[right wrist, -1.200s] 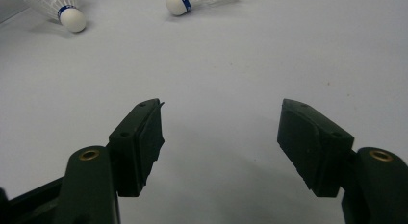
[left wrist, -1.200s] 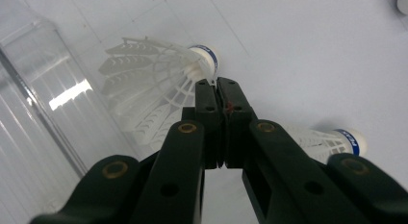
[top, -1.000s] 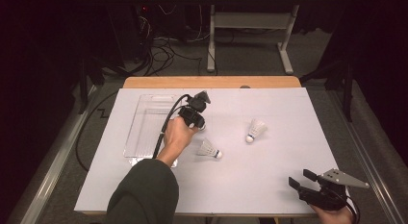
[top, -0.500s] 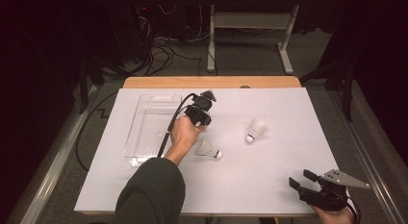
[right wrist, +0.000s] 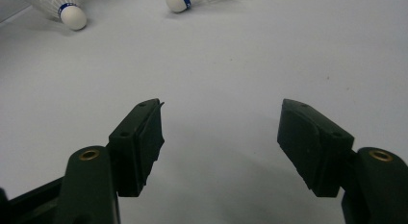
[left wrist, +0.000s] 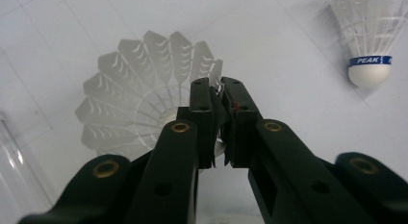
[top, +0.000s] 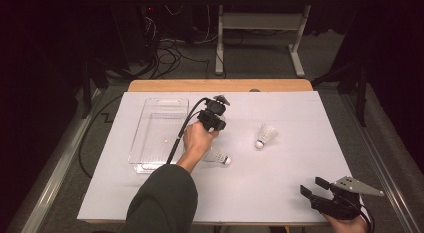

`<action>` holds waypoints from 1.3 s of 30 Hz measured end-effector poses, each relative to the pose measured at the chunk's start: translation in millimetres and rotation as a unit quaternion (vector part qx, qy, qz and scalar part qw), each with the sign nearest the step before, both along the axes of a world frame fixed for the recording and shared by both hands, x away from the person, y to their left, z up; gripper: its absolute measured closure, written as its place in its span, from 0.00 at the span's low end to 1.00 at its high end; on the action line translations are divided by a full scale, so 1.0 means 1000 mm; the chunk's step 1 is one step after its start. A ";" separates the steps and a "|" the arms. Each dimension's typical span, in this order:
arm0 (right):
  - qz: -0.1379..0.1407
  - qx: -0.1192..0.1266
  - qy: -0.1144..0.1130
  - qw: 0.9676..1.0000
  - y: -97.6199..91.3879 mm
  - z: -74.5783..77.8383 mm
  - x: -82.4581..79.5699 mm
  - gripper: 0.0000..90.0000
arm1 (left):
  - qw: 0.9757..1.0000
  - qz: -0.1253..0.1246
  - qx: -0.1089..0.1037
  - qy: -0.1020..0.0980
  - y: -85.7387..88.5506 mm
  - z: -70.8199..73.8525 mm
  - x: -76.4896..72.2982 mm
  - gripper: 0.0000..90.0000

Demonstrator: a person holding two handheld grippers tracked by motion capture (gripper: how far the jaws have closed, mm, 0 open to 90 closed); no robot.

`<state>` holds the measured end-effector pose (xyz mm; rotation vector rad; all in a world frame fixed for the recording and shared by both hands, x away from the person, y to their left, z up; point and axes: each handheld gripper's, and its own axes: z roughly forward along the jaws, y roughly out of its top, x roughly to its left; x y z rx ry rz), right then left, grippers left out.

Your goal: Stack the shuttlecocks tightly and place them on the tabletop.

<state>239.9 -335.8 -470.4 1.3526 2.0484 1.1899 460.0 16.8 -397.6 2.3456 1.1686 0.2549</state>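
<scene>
Closest to the person, the right gripper [top: 320,189] sits low at the near right corner of the bench [top: 280,193], held in a hand at the bottom edge of the high view, with its grey plate on top. In the right gripper view its fingers [right wrist: 139,142] are spread wide with nothing between them, just bare white surface, and two shuttlecocks show far off at the top. Going further in, the person's left forearm in a dark sleeve [top: 162,203] reaches up the middle of the bench, and the left gripper [top: 214,118] is tipped down over the middle. In the left gripper view its fingers [left wrist: 201,118] are pinched nearly together on the edge of the feather skirt of a shuttlecock [left wrist: 144,94], so it's got hold of that one by a feather. In the high view that shuttlecock [top: 217,157] shows just beside the hand, cork tip pointing right. A second shuttlecock [top: 266,134] lies well apart to the right, cork with a blue band toward the person. Left of the hand there's a clear plastic tray [top: 150,143], and behind the bench a dark floor with cables [top: 170,58].
</scene>
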 end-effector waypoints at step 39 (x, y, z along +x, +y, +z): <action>-0.005 -0.001 0.001 1.000 -0.001 0.000 -0.001 0.37 | 0.996 -0.012 0.076 -0.051 0.013 0.006 0.006 1.00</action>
